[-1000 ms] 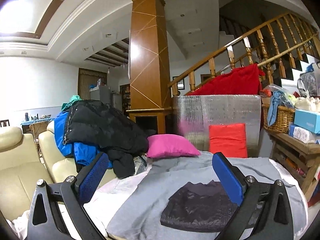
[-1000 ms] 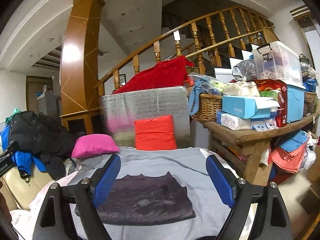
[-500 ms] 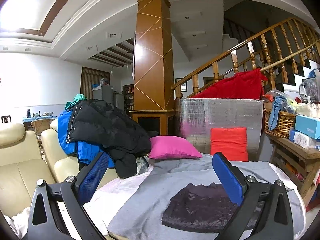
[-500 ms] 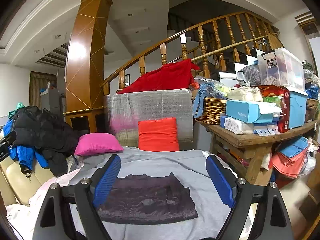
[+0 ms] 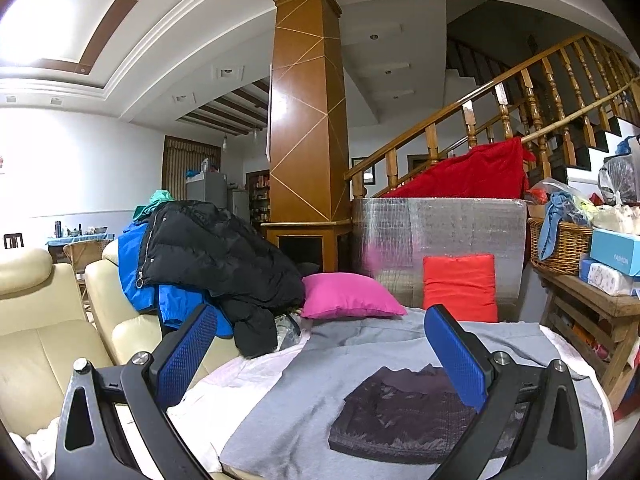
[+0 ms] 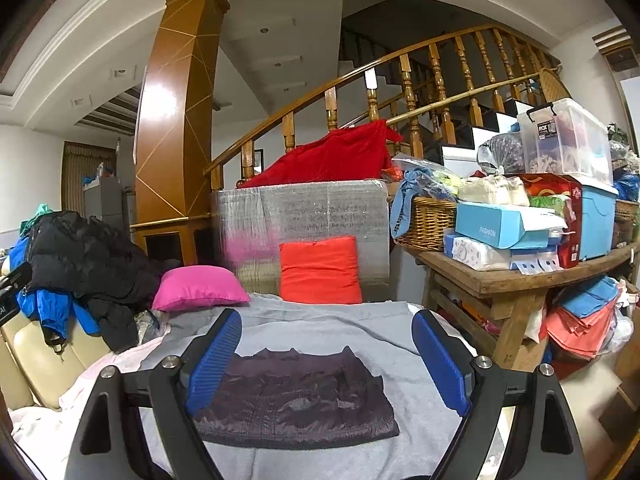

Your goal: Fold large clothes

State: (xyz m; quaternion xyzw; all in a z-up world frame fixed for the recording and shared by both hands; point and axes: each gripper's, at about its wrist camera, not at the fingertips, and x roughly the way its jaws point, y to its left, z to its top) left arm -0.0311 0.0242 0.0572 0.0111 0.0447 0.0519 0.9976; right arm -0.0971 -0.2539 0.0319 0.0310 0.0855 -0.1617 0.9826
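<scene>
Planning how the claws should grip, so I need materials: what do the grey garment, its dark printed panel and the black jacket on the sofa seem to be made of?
Grey garment: soft matte knit, probably cotton jersey or fleece, lying in gentle wrinkles. Dark printed panel: a flat print on that fabric, faintly mottled; ink type unclear. Black jacket: puffy quilted shell with slight sheen, likely nylon or polyester, padded.

The left gripper [image 5: 320, 354] hangs with its blue pads wide apart above a grey T-shirt [image 5: 304, 396] spread flat, dark print up. Beyond it lie a pink cushion [image 5: 348, 296], a red cushion [image 5: 460, 286] and a black jacket [image 5: 212, 252].
</scene>
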